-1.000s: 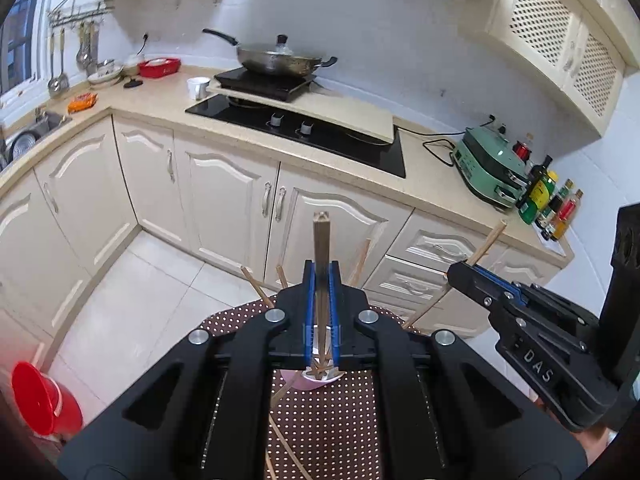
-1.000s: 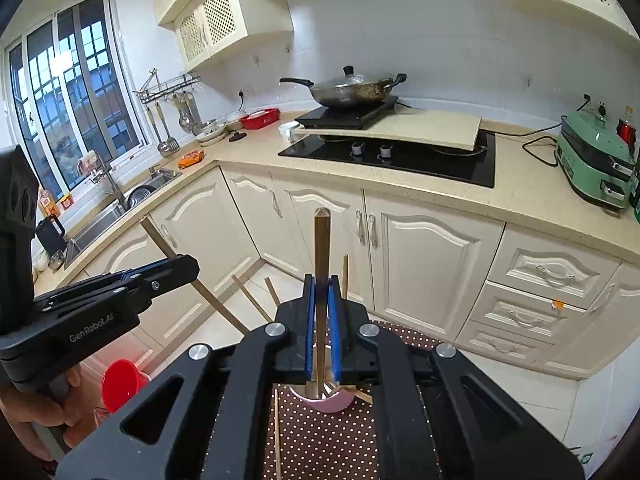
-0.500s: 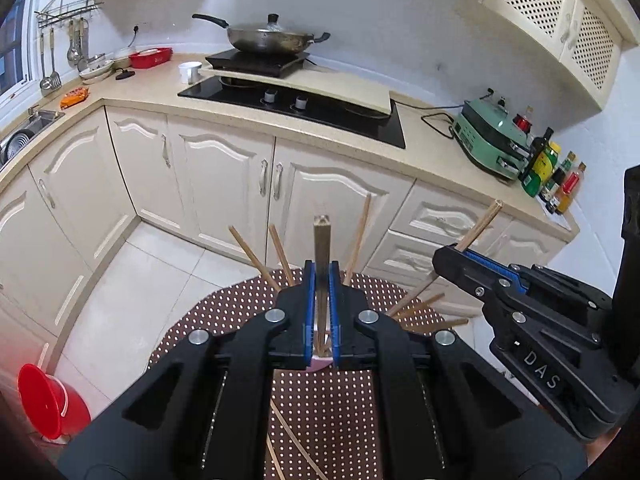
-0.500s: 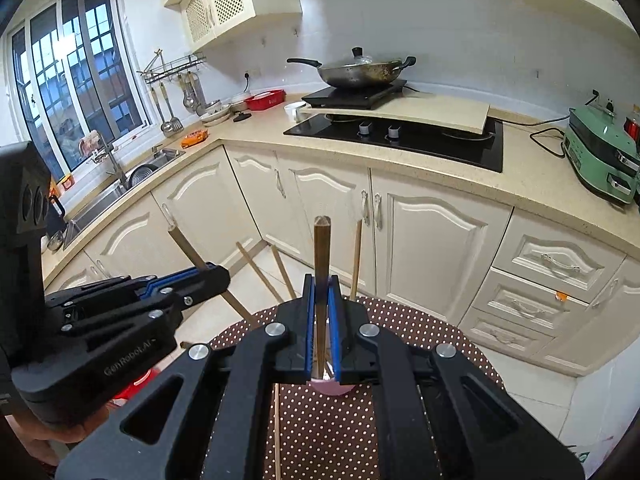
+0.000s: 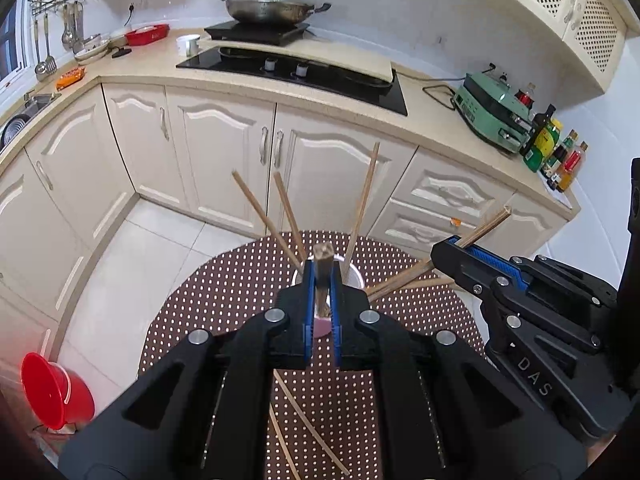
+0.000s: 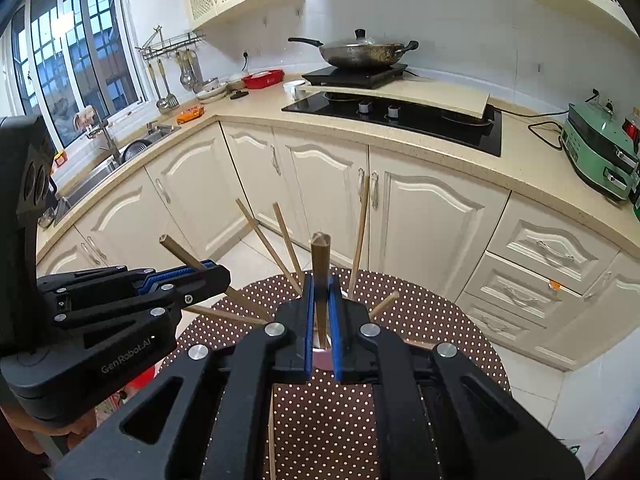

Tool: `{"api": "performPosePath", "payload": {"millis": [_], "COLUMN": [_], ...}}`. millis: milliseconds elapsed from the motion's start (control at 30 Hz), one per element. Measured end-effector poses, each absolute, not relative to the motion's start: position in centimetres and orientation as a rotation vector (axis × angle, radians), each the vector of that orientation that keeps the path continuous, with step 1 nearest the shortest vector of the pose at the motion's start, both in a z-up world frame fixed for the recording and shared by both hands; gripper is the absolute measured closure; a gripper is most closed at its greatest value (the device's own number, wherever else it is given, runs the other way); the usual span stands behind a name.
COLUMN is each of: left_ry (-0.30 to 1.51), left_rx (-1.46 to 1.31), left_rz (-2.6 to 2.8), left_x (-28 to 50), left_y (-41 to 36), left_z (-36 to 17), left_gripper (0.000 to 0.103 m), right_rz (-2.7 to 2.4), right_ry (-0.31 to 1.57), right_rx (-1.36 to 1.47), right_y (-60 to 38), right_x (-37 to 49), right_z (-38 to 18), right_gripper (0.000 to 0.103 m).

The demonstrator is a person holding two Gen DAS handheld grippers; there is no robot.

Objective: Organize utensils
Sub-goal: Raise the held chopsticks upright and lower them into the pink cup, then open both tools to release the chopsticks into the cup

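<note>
A pink cup (image 5: 356,276) stands on a round brown polka-dot table (image 5: 240,292) with several wooden chopsticks (image 5: 362,204) leaning out of it. My left gripper (image 5: 320,280) is shut on one chopstick (image 5: 322,268) and holds it upright over the cup. My right gripper (image 6: 320,300) is shut on another chopstick (image 6: 320,268), also over the cup (image 6: 320,356). Each gripper shows in the other's view, the right (image 5: 460,252) and the left (image 6: 200,276). Loose chopsticks (image 5: 308,424) lie on the table near me.
Cream kitchen cabinets (image 5: 224,148) and a counter with a black hob (image 5: 296,72) and a wok (image 5: 268,10) stand behind the table. A red bucket (image 5: 56,392) sits on the floor at the left. A green appliance (image 5: 496,108) and bottles (image 5: 556,152) stand at the right.
Both grippers have tilted down and moved lower toward the cup with their chopsticks. The table and cup now fill more of each view.
</note>
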State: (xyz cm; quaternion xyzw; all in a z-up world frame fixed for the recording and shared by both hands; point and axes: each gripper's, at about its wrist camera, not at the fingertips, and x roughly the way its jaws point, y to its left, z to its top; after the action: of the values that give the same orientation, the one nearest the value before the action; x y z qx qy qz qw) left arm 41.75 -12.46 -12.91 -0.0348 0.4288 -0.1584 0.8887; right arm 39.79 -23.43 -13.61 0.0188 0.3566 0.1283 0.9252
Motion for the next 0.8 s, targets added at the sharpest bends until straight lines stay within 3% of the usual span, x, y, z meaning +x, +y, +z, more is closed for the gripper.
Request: {"api": "performPosePath", "payload": {"millis": [700,800], "left_ry": [1.002,1.013], "left_rx": [-0.076,-0.064], "left_rz": [-0.347,-0.35], "left_x": [41.9,41.9], "left_y": [-12.4,-12.6], "left_z": [-15.0,-15.1], "left_gripper": [0.095,0.09], "right_rz": [0.231,0.226], "right_ry": [0.831,0.828], "right_rx": [0.056,0.07], "right_y": [-23.2,-23.4], "right_x": [40.1,40.0], "right_z": [-16.8,-16.5], "right_gripper": [0.097,0.097]}}
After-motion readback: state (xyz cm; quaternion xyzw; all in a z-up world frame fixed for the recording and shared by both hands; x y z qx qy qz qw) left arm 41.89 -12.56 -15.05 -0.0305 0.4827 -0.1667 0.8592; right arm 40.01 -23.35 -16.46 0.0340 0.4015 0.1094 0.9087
